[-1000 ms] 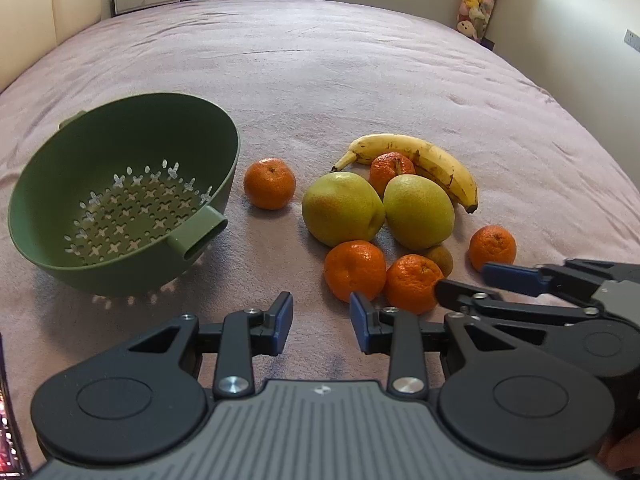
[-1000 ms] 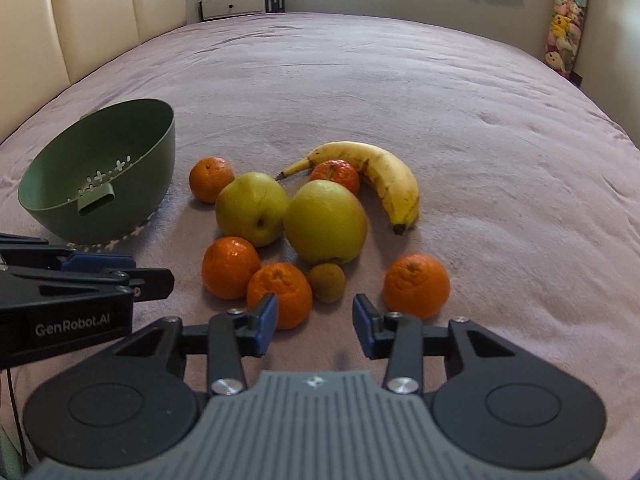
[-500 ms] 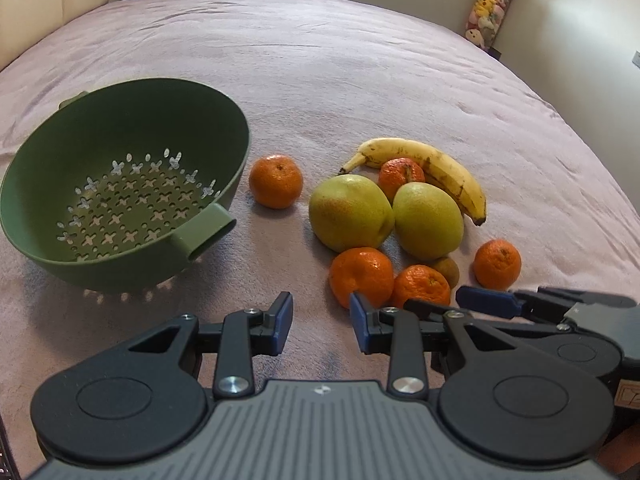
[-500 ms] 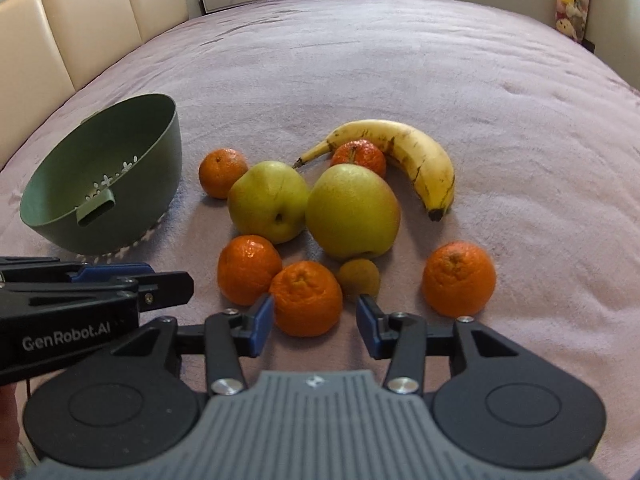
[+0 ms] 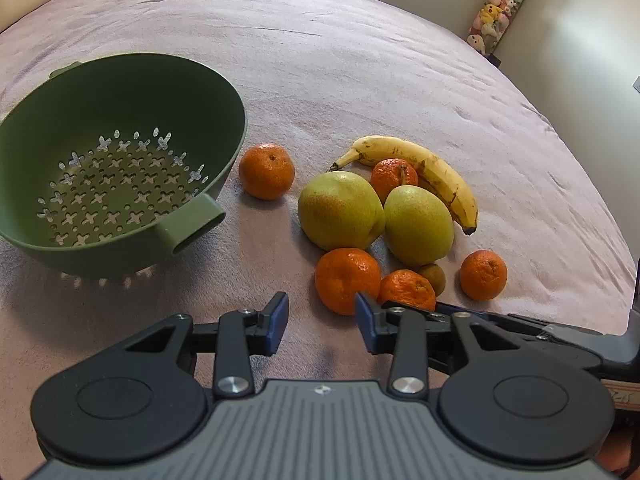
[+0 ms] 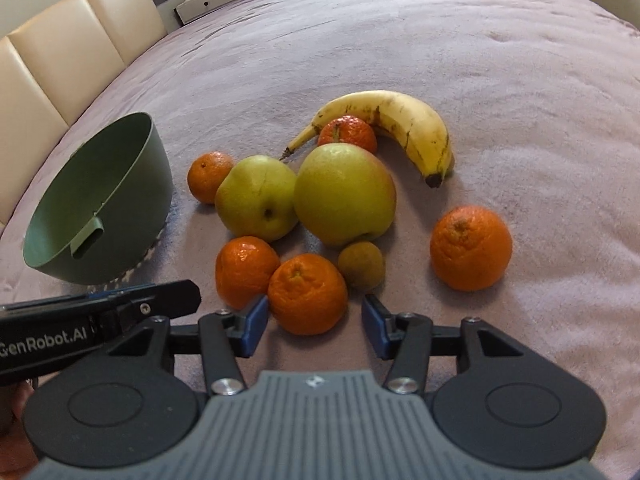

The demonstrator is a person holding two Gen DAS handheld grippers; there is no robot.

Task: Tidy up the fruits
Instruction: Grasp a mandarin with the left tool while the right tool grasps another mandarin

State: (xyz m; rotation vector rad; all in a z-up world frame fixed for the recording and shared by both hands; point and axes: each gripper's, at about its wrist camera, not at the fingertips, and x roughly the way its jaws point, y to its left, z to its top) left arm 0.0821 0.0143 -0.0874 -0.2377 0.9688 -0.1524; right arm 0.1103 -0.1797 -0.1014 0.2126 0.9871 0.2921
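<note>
A pile of fruit lies on a mauve bedspread: a banana (image 6: 404, 128), two green apples (image 6: 344, 194) (image 6: 258, 198), several tangerines and a small brown-green fruit (image 6: 362, 266). An empty green colander (image 5: 116, 160) stands to the left of the pile; it also shows in the right wrist view (image 6: 104, 204). My right gripper (image 6: 314, 328) is open, its jaws on either side of the nearest tangerine (image 6: 307, 293) without closing on it. My left gripper (image 5: 322, 324) is open and empty over bare blanket, just left of another tangerine (image 5: 347, 280).
One tangerine (image 5: 267, 171) lies apart near the colander, another (image 6: 471, 248) apart at the right. A padded cream headboard (image 6: 60, 68) runs along the far left. Plush toys (image 5: 494, 8) hang at the far right wall.
Both grippers have moved forward and lower toward the fruit. The right gripper's jaws have come around the nearest tangerine. No fruit has moved.
</note>
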